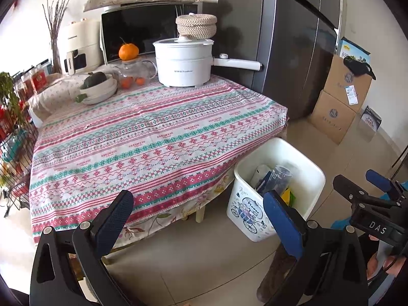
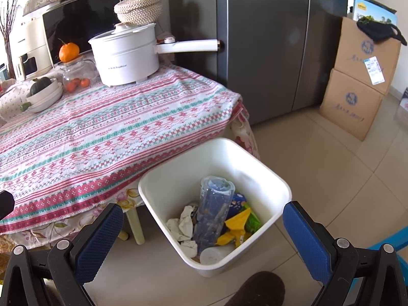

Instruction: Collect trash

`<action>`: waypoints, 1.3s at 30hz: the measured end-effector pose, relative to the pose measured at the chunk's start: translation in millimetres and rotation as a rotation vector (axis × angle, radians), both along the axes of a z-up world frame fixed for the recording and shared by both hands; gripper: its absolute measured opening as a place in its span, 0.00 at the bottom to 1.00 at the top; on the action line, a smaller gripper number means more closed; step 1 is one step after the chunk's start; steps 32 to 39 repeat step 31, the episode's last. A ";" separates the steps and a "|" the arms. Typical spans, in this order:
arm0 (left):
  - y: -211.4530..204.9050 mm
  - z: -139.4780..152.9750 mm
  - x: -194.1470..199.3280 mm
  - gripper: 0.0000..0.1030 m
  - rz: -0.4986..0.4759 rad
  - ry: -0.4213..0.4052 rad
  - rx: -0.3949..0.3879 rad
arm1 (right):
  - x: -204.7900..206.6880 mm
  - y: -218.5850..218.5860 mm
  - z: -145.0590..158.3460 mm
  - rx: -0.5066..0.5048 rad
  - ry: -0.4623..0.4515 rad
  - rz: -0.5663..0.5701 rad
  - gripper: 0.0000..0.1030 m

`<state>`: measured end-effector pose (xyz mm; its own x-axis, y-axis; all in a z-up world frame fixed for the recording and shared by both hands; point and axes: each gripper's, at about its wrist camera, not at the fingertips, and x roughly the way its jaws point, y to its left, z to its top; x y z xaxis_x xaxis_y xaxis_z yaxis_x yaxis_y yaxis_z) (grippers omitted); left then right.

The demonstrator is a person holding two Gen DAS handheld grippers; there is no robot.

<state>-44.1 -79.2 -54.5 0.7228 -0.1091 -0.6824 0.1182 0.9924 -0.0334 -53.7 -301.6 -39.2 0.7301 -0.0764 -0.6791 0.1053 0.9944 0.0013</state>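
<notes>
Both tongs, left tongs [image 1: 196, 219] and right tongs [image 2: 204, 239], gape wide and empty above a white bin [image 2: 255, 153] beside the bench [image 1: 153, 137], holding collected trash [image 2: 216, 219]; collecting seems finished, so next likely means checking for leftovers.

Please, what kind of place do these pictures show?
Most likely the kitchen or dining corner of a home. A tall dark fridge stands beside a table with a patterned cloth, which carries a white electric pot and a microwave oven. A white trash bin stands on the tiled floor.
</notes>
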 end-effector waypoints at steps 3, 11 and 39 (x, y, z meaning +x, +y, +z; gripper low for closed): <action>-0.7 0.0 -0.3 1.00 0.001 -0.003 0.001 | -0.3 -0.1 0.0 0.005 0.001 0.000 1.00; 0.4 -0.2 -1.1 1.00 0.004 -0.007 0.002 | -1.4 1.5 0.6 0.005 -0.004 0.002 1.00; 5.5 -4.0 0.5 1.00 -0.003 0.032 -0.020 | -1.3 3.0 1.3 0.003 -0.007 0.001 1.00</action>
